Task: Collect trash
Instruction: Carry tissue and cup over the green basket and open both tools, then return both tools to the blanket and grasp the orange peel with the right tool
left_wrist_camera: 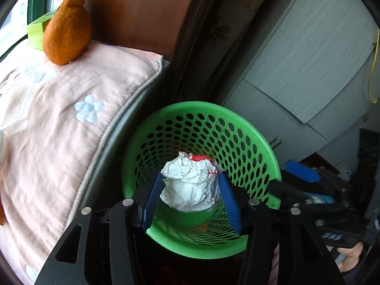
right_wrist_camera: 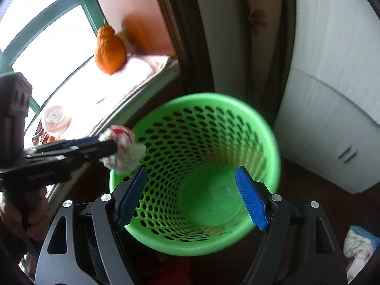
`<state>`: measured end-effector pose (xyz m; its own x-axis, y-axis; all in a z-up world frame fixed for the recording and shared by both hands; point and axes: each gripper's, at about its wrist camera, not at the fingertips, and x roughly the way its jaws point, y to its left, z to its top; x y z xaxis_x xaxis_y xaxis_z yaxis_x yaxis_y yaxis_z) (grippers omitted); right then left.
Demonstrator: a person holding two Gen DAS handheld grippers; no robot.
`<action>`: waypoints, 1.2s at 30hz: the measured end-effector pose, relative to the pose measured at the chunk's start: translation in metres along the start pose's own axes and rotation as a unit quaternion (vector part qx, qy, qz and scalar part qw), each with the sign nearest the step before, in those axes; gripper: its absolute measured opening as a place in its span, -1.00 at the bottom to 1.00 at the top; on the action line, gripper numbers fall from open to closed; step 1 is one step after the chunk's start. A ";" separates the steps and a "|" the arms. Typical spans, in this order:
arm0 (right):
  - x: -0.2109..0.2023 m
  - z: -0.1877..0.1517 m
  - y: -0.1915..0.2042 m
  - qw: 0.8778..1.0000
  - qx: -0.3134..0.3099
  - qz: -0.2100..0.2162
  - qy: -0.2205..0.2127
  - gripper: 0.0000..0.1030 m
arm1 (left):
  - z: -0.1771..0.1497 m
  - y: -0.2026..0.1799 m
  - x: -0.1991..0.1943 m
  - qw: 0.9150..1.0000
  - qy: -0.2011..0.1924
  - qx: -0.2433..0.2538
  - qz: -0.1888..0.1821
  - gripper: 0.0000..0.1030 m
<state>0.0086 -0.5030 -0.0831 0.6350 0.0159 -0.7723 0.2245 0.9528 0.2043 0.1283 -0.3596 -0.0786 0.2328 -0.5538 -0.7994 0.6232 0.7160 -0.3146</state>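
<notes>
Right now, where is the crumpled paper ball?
The crumpled paper ball is clamped in the left gripper, over the near-left rim of the green basket, beside the pink cushion.

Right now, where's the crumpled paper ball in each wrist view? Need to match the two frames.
Left wrist: crumpled paper ball sits centre-low, clamped between the left gripper pads, over the basket mouth.
Right wrist: the ball is left of centre, at the tip of the left gripper, by the basket's left rim.
Shared landmark: green perforated basket; also the orange plush.
</notes>
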 end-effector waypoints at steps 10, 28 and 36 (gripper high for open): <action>-0.012 0.001 -0.005 1.000 0.010 0.011 -0.007 0.55 | -0.009 0.006 -0.017 1.000 -0.014 -0.011 0.015 0.22; 0.001 0.022 0.113 0.994 -0.061 0.087 -0.003 0.63 | -0.073 0.113 -0.161 0.978 -0.099 -0.112 0.148 0.29; 0.008 0.019 0.180 0.986 -0.108 0.129 0.012 0.64 | -0.108 0.176 -0.203 0.970 -0.102 -0.108 0.195 0.52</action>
<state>0.0681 -0.3368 -0.0410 0.6316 0.2716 -0.7261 -0.1074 0.9582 0.2650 0.1096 -0.0755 -0.0269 0.5751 -0.2798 -0.7687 0.2927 0.9479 -0.1260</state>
